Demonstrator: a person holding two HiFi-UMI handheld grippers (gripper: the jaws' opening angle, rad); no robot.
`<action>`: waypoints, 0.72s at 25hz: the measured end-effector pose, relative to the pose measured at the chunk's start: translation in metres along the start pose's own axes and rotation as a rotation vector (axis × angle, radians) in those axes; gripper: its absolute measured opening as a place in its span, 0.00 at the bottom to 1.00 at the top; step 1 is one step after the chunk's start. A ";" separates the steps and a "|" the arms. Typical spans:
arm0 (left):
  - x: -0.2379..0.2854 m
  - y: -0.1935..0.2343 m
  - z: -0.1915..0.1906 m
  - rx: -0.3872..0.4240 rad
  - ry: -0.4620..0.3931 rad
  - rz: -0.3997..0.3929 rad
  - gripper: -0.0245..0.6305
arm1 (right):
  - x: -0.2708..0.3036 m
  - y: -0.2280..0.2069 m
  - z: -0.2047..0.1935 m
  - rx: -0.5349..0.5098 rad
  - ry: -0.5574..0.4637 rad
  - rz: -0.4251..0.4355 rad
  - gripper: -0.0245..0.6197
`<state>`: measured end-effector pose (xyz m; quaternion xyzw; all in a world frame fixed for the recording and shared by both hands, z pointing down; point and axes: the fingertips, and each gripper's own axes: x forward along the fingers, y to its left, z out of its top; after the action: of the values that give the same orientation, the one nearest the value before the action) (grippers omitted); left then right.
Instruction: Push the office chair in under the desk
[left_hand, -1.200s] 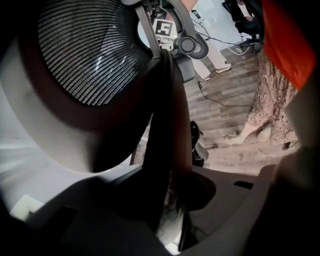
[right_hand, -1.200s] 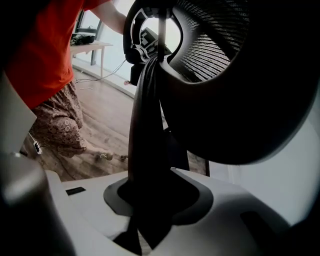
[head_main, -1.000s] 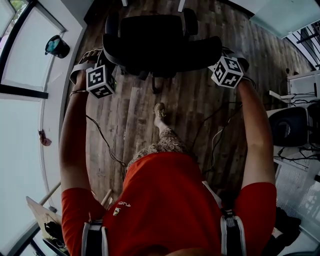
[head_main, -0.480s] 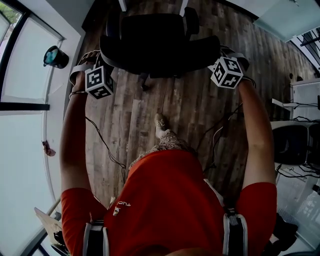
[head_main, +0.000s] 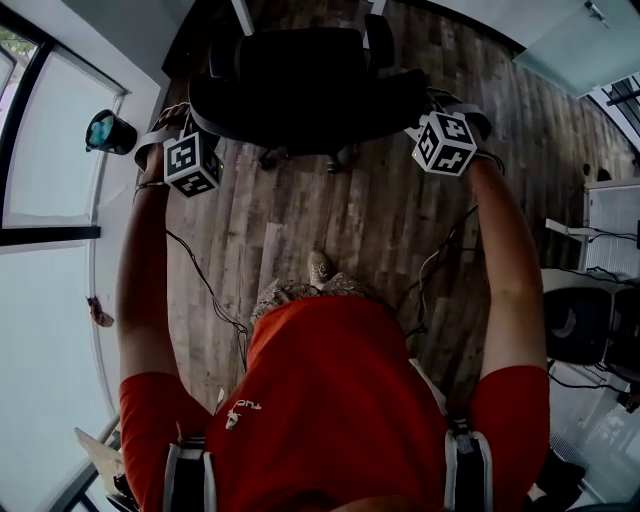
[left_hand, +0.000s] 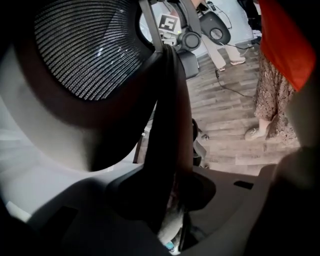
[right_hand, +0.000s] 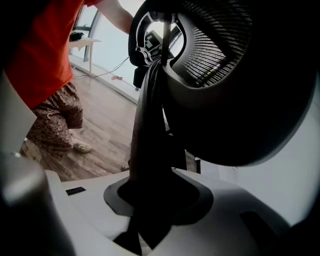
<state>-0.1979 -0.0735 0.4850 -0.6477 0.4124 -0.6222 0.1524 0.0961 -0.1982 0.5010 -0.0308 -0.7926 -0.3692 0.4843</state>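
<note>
The black office chair (head_main: 300, 85) stands at the top of the head view, its seat towards two white desk legs (head_main: 243, 14). My left gripper (head_main: 192, 160) is at the left edge of the backrest and my right gripper (head_main: 445, 142) at the right edge. In the left gripper view, the dark rim of the mesh backrest (left_hand: 95, 45) runs down between the jaws of the left gripper (left_hand: 170, 200), which is shut on it. In the right gripper view, the right gripper (right_hand: 150, 200) is likewise shut on the rim of the backrest (right_hand: 220, 45).
A wood-plank floor (head_main: 380, 230) lies under the chair. Cables (head_main: 215, 300) trail across it beside the person's foot (head_main: 320, 268). A window wall runs along the left with a dark round object (head_main: 105, 132) by it. White furniture (head_main: 612, 215) and a black unit (head_main: 575, 325) stand at the right.
The chair has rolled forward towards the desk legs, and both grippers have gone with it. The person's foot has stepped forward behind it.
</note>
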 end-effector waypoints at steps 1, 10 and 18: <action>0.006 0.006 -0.004 -0.002 0.007 -0.002 0.24 | 0.005 -0.007 0.001 0.001 0.000 0.001 0.25; 0.054 0.055 -0.019 0.000 0.007 -0.010 0.24 | 0.037 -0.060 -0.008 0.004 0.008 0.000 0.25; 0.106 0.107 -0.030 0.020 -0.018 -0.014 0.24 | 0.073 -0.116 -0.021 0.031 0.033 0.002 0.25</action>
<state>-0.2746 -0.2067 0.4861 -0.6546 0.4003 -0.6214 0.1585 0.0264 -0.3180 0.4997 -0.0183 -0.7900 -0.3569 0.4981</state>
